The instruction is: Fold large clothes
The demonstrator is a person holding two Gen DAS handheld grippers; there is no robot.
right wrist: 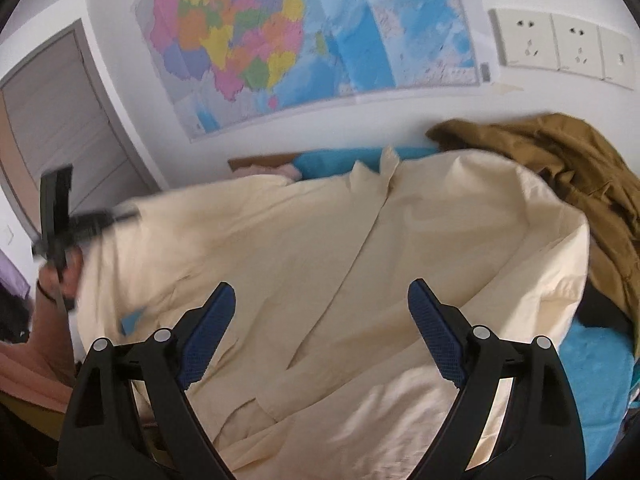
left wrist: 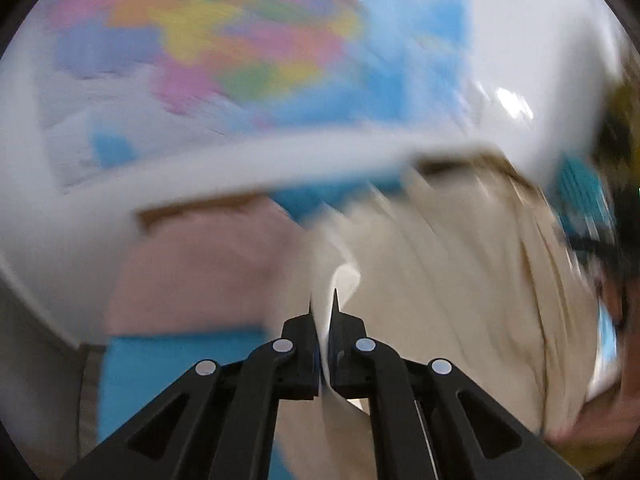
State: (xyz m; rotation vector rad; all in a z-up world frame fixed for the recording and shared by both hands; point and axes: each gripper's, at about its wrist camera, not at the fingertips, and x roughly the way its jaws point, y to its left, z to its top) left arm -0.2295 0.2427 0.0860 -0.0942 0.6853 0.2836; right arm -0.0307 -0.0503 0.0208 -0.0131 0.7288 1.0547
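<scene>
Cream cotton shirt [right wrist: 360, 248] spread across blue towel-like cover [right wrist: 592, 356], placket running up toward collar. Left gripper [left wrist: 323, 300] fingers pinched together on cream fabric edge — heavily blurred. Right gripper [right wrist: 322, 308] fingers wide apart above shirt. Brown jacket [right wrist: 560, 160] heaped beside — colourful wall map [right wrist: 256, 40] behind.

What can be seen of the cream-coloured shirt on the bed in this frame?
The large cream-coloured cotton-looking shirt lies spread and rumpled over a blue bedcover, its collar toward the wall and its front placket running down the middle. The left gripper is shut on a fold of its edge, lifting that side. The right gripper hovers open above it, touching nothing. A brown jacket is heaped at its right side.
</scene>
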